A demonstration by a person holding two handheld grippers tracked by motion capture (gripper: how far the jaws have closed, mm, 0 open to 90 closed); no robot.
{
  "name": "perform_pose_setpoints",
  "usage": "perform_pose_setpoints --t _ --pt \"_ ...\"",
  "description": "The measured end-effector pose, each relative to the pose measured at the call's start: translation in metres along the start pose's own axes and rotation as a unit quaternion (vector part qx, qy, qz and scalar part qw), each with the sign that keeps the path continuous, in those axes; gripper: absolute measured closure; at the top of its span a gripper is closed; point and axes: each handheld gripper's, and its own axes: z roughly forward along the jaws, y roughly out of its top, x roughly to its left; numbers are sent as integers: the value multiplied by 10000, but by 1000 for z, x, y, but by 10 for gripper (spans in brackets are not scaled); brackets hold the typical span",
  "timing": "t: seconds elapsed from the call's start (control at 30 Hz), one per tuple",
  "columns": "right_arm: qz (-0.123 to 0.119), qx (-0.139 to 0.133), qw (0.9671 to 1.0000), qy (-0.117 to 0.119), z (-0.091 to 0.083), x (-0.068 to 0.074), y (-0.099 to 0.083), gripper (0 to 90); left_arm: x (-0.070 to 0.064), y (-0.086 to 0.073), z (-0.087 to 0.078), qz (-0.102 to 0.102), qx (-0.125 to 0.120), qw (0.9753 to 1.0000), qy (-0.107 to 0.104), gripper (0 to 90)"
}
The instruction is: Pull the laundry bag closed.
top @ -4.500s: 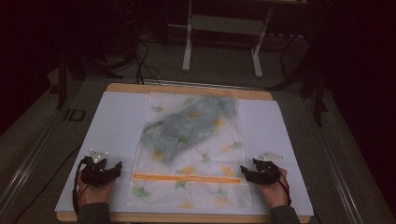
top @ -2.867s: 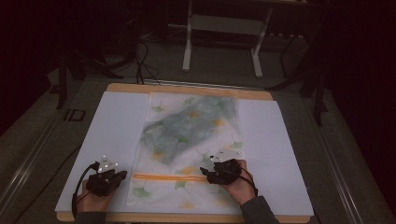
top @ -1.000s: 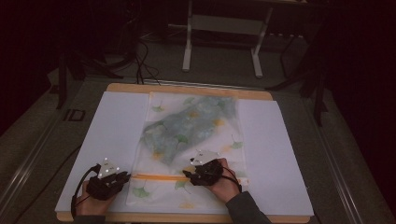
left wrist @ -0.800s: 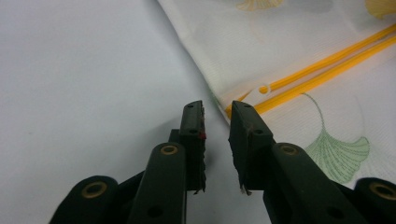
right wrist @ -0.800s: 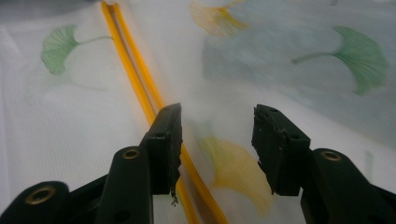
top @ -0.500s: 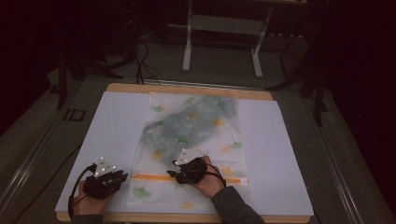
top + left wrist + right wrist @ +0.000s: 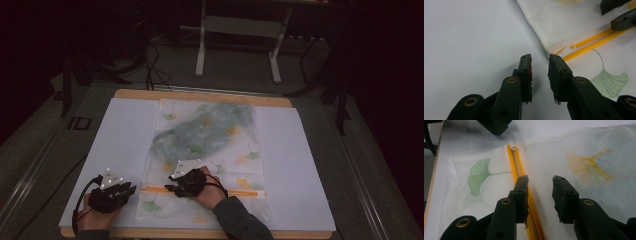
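On the white surface we see a mesh laundry bag printed with ginkgo leaves, a folded garment inside it. Our right tool hovers over the bag's orange zipper, jaws parted and gripping nothing, the zipper line running just beside one jaw. Our left tool sits at the bag's left edge, jaws likewise released, near the white zipper pull at that end of the zipper.
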Motion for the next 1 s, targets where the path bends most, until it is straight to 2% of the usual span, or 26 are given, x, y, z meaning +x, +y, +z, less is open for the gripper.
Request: perform_pose_setpoints --t 0.43,1.0 --pt "-91 59 9998 176 19 6 14 652 2 0 -1 -32 1 10000 46 724" --pt "-301 113 9990 326 45 20 32 718 3 -2 -2 -50 -18 9999 85 723"
